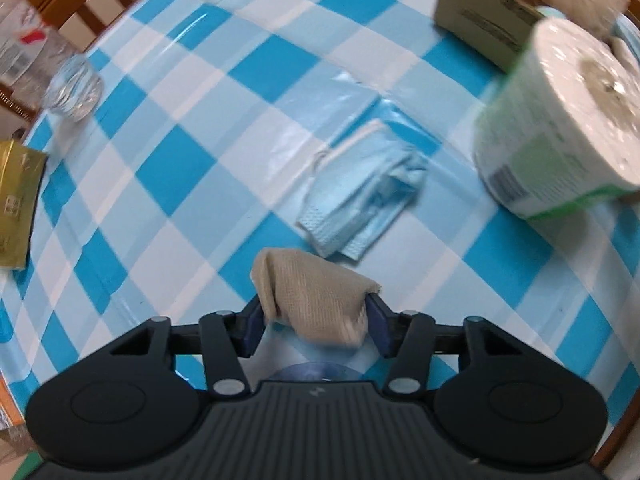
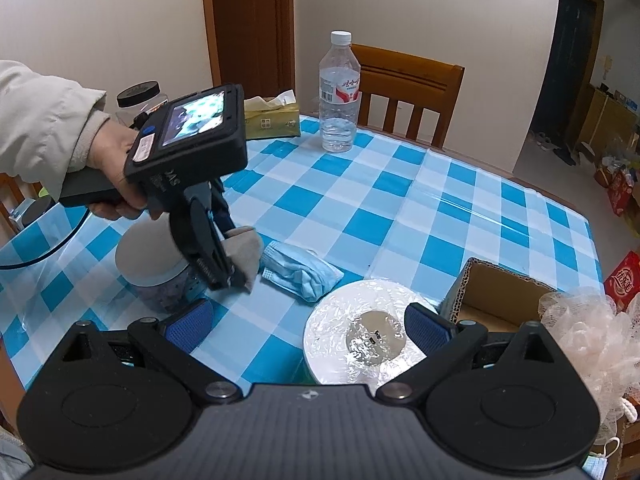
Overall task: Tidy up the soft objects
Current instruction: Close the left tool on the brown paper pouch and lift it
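Left wrist view is showing the left gripper pinching a beige cloth, lifted above the checked table. A cardboard box is sitting well ahead and to its right, past the wrapped paper roll, so I'd guess the cloth needs carrying that way. A blue face mask is lying just ahead, long axis slanting away to the right. The right gripper is hanging wide open and empty over the roll, nearer the box.
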`<state>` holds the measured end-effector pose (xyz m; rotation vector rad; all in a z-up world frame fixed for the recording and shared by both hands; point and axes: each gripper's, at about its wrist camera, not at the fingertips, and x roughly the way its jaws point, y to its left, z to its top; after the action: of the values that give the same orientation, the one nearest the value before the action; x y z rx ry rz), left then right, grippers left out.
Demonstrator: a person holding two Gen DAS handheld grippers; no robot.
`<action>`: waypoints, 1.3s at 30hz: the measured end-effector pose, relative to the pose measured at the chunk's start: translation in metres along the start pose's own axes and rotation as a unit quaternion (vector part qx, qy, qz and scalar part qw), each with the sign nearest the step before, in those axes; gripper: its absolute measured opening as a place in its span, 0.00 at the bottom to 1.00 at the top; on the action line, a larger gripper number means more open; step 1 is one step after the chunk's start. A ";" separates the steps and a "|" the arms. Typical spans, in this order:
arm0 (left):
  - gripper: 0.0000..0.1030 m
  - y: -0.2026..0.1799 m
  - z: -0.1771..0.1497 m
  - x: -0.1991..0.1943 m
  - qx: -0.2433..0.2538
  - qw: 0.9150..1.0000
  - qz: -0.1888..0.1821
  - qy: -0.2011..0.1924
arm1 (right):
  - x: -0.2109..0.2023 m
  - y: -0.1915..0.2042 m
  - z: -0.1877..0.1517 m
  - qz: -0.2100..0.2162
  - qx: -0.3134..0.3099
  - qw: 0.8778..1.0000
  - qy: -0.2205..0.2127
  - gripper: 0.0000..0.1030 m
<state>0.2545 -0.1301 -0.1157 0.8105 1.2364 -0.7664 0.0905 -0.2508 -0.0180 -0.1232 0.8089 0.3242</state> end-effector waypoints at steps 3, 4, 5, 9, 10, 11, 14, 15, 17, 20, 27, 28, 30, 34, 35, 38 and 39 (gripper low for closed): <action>0.84 0.006 0.002 0.002 -0.013 1.000 0.005 0.003 | 0.000 0.001 0.000 0.002 -0.002 1.000 0.000 1.00; 0.84 0.006 0.002 0.002 -0.013 1.000 0.009 0.002 | 0.000 0.001 0.000 0.003 -0.002 1.000 0.000 1.00; 0.84 0.006 0.002 0.001 -0.013 1.000 0.018 -0.004 | 0.001 0.001 0.000 0.004 -0.001 1.000 0.000 1.00; 0.84 0.006 0.006 0.005 -0.017 0.999 0.035 -0.003 | 0.002 0.001 0.000 0.006 -0.001 1.000 0.002 1.00; 0.84 0.006 0.007 0.006 -0.019 0.999 0.034 -0.001 | 0.001 0.001 0.000 0.006 -0.001 1.000 0.002 1.00; 0.84 0.008 0.009 0.009 -0.022 0.999 0.031 0.004 | 0.001 0.001 0.000 0.006 -0.001 1.000 0.002 1.00; 0.82 0.008 0.009 0.014 -0.023 0.999 0.025 0.012 | 0.001 0.000 -0.001 0.006 0.002 1.000 0.002 1.00; 0.77 0.007 0.009 0.015 -0.021 0.999 0.024 0.012 | 0.002 -0.001 -0.001 0.006 0.004 1.000 0.002 1.00; 0.66 0.006 0.008 0.015 -0.020 1.000 0.019 0.013 | 0.002 -0.001 0.000 0.006 0.006 1.000 0.002 1.00; 0.58 0.005 0.008 0.015 -0.028 0.999 0.009 0.016 | 0.002 0.000 0.001 0.007 0.003 1.000 0.002 1.00; 0.48 0.006 0.003 0.006 -0.041 0.999 0.000 0.003 | 0.004 0.003 0.005 0.007 -0.011 1.000 0.006 1.00; 0.48 0.006 0.003 0.005 -0.043 0.999 -0.002 0.000 | 0.005 0.003 0.006 0.008 -0.016 1.000 0.008 1.00; 0.48 0.006 0.000 0.001 -0.049 0.999 -0.005 -0.006 | 0.008 0.004 0.010 0.009 -0.029 0.999 0.012 1.00; 0.48 0.006 -0.004 -0.010 -0.056 0.998 -0.007 -0.023 | 0.019 0.003 0.024 0.019 -0.075 0.997 0.026 1.00; 0.48 0.006 -0.005 -0.014 -0.060 0.998 -0.007 -0.029 | 0.024 0.002 0.029 0.023 -0.088 0.995 0.031 1.00; 0.48 0.009 -0.009 -0.026 -0.072 0.996 -0.010 -0.047 | 0.042 0.000 0.044 0.039 -0.126 0.990 0.052 0.99; 0.48 0.010 -0.011 -0.030 -0.076 0.996 -0.010 -0.053 | 0.047 0.001 0.050 0.045 -0.142 0.987 0.056 0.99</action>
<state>0.2529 -0.1133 -0.0866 0.6251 1.1934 -0.7134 0.1551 -0.2276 -0.0184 -0.3753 0.8785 0.5211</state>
